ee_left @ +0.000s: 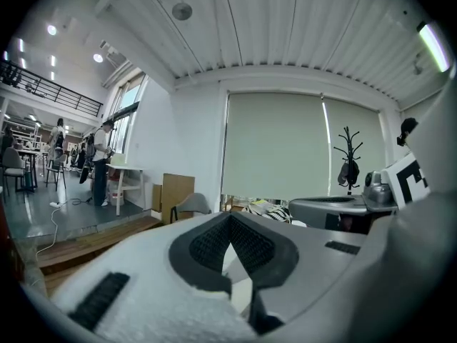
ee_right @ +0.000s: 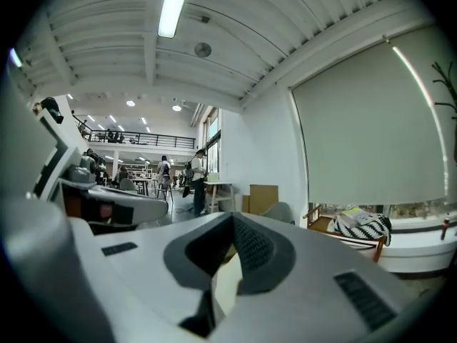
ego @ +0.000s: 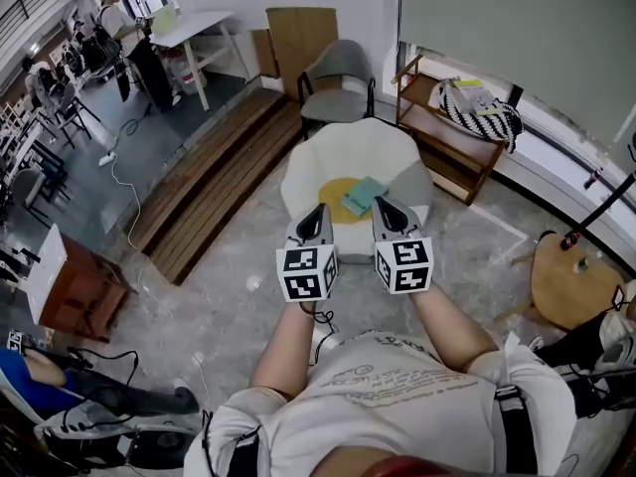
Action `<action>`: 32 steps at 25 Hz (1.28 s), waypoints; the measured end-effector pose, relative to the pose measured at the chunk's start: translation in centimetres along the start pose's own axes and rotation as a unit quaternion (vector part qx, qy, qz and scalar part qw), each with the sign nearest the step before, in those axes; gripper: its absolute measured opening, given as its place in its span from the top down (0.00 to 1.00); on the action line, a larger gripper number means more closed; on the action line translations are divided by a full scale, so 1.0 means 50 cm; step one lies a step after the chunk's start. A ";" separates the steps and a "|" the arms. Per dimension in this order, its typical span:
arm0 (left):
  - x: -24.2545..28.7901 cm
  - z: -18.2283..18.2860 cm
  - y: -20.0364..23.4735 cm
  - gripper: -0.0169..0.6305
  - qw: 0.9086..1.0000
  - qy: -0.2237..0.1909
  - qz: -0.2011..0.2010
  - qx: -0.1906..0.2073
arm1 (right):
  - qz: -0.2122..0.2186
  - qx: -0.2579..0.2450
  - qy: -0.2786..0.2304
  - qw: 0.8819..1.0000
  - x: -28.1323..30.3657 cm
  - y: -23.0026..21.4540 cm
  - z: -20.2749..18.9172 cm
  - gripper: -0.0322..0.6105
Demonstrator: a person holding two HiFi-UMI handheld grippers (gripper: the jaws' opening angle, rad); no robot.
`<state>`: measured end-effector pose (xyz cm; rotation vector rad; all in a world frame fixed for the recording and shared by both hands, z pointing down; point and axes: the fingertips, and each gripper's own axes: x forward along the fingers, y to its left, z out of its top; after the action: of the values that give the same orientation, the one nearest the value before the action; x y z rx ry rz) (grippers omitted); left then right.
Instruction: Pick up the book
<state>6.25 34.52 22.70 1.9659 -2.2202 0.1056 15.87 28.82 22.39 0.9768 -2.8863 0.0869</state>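
The book (ego: pixel 364 196), a thin teal one, is seen lying flat on the yellow middle patch (ego: pixel 336 197) of a white, flower-shaped low table (ego: pixel 333 157), a little above the centre of the head view. It is not held by anything.

Just below the book in the picture, the two grippers are held side by side by the person's hands. The left gripper (ego: pixel 316 213) is found to the lower left of the book, and the right gripper (ego: pixel 384 205) just beside its lower right edge; no contact with the book can be made out. In the left gripper view the jaws of the left gripper (ee_left: pixel 230 217) are pressed together at the tips, with nothing between them. In the right gripper view the right gripper (ee_right: pixel 232 217) is clenched in the same way and is also empty.

Behind the table, a grey chair (ego: pixel 338 68) is placed, and to the upper right a wooden shelf (ego: pixel 447 147) with a black-and-white striped bag (ego: pixel 484 114) on it. A round wooden stool (ego: pixel 571 281) is seen at the right edge.
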 end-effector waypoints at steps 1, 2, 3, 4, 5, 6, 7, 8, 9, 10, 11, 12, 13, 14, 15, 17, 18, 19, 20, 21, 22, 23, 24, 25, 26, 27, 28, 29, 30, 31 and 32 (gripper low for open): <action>-0.006 -0.001 0.009 0.95 1.000 0.000 -0.002 0.000 | -0.001 -0.002 0.000 1.000 0.003 0.012 -0.001 0.91; -0.011 -0.003 0.018 0.95 1.000 0.000 -0.005 0.001 | -0.003 -0.003 0.001 1.000 0.006 0.024 -0.003 0.91; -0.016 -0.007 0.024 0.95 1.000 0.001 -0.009 0.002 | -0.005 -0.004 0.001 1.000 0.008 0.035 -0.006 0.91; -0.020 -0.011 0.029 0.95 1.000 0.001 -0.013 0.003 | -0.008 -0.004 0.001 1.000 0.008 0.044 -0.009 0.91; -0.023 -0.016 0.033 0.95 1.000 0.002 -0.016 0.004 | -0.011 -0.005 0.002 1.000 0.008 0.051 -0.013 0.91; -0.026 -0.020 0.037 0.95 1.000 0.002 -0.019 0.005 | -0.013 -0.006 0.002 1.000 0.009 0.059 -0.016 0.91; -0.029 -0.021 0.043 0.95 1.000 0.003 -0.021 0.005 | -0.014 -0.007 0.003 1.000 0.010 0.066 -0.016 0.91; -0.031 -0.019 0.051 0.95 1.000 0.004 -0.023 0.004 | -0.015 -0.008 0.003 1.000 0.013 0.074 -0.012 0.91; -0.033 -0.012 0.059 0.95 1.000 0.006 -0.025 0.002 | -0.016 -0.009 0.004 1.000 0.017 0.082 -0.004 0.91; -0.034 -0.004 0.067 0.95 1.000 0.008 -0.027 0.000 | -0.018 -0.009 0.006 1.000 0.021 0.088 0.006 0.91; -0.036 0.003 0.073 0.95 1.000 0.010 -0.029 -0.001 | -0.020 -0.009 0.007 1.000 0.026 0.093 0.014 0.91; -0.038 0.005 0.079 0.95 0.999 0.011 -0.031 -0.002 | -0.021 -0.008 0.007 1.000 0.029 0.096 0.017 0.91; -0.040 0.001 0.083 0.95 0.999 0.011 -0.031 -0.003 | -0.023 -0.008 0.007 1.000 0.031 0.098 0.014 0.91; -0.041 -0.007 0.086 0.95 0.999 0.010 -0.032 -0.003 | -0.025 -0.008 0.005 1.000 0.031 0.100 0.008 0.91; -0.042 -0.015 0.088 0.95 0.999 0.010 -0.032 -0.005 | -0.027 -0.008 0.004 1.000 0.031 0.101 0.003 0.91; -0.042 -0.020 0.093 0.95 0.999 0.012 -0.033 -0.010 | -0.030 -0.008 0.003 1.000 0.035 0.098 0.003 0.91; -0.040 -0.017 0.096 0.95 0.999 0.014 -0.033 -0.012 | -0.032 -0.007 0.004 0.999 0.040 0.096 0.009 0.91; -0.038 -0.014 0.100 0.95 0.999 0.015 -0.033 -0.013 | -0.033 -0.006 0.003 0.999 0.045 0.095 0.014 0.91; -0.036 -0.013 0.103 0.95 0.999 0.015 -0.032 -0.012 | -0.034 -0.006 0.002 0.999 0.050 0.093 0.016 0.91; -0.034 -0.015 0.105 0.95 0.999 0.014 -0.031 -0.011 | -0.034 -0.007 0.000 0.999 0.053 0.092 0.016 0.91; -0.032 -0.019 0.107 0.95 0.999 0.012 -0.030 -0.010 | -0.034 -0.008 -0.002 0.999 0.056 0.091 0.012 0.91; -0.030 -0.024 0.107 0.95 1.000 0.010 -0.029 -0.008 | -0.033 -0.009 -0.005 0.999 0.057 0.088 0.008 0.91; -0.026 -0.028 0.108 0.95 1.000 0.009 -0.027 -0.006 | -0.033 -0.010 -0.007 0.999 0.059 0.086 0.004 0.91; -0.022 -0.031 0.108 0.95 1.000 0.008 -0.026 -0.004 | -0.033 -0.010 -0.009 0.999 0.062 0.082 -0.001 0.91; -0.017 -0.034 0.109 0.95 1.000 0.008 -0.025 -0.002 | -0.034 -0.010 -0.010 0.999 0.066 0.078 -0.005 0.91; -0.010 -0.035 0.111 0.95 1.000 0.008 -0.025 0.000 | -0.035 -0.008 -0.011 0.999 0.071 0.072 -0.008 0.91; -0.002 -0.036 0.113 0.95 1.000 0.008 -0.024 0.002 | -0.037 -0.006 -0.011 0.999 0.078 0.065 -0.010 0.91; 0.009 -0.036 0.115 0.95 1.000 0.008 -0.025 0.004 | -0.039 -0.004 -0.012 0.999 0.085 0.057 -0.011 0.91; 0.020 -0.036 0.117 0.95 1.000 0.009 -0.026 0.005 | -0.041 -0.002 -0.013 0.999 0.093 0.049 -0.011 0.91; 0.031 -0.035 0.119 0.95 1.000 0.009 -0.027 0.006 | -0.043 -0.001 -0.015 0.999 0.101 0.042 -0.011 0.91; 0.043 -0.035 0.121 0.95 1.000 0.009 -0.028 0.006 | -0.045 -0.001 -0.016 0.999 0.110 0.035 -0.011 0.91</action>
<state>0.17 33.48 25.19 2.0231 -2.1569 0.1302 10.49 26.96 23.48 1.1157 -2.8658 0.0620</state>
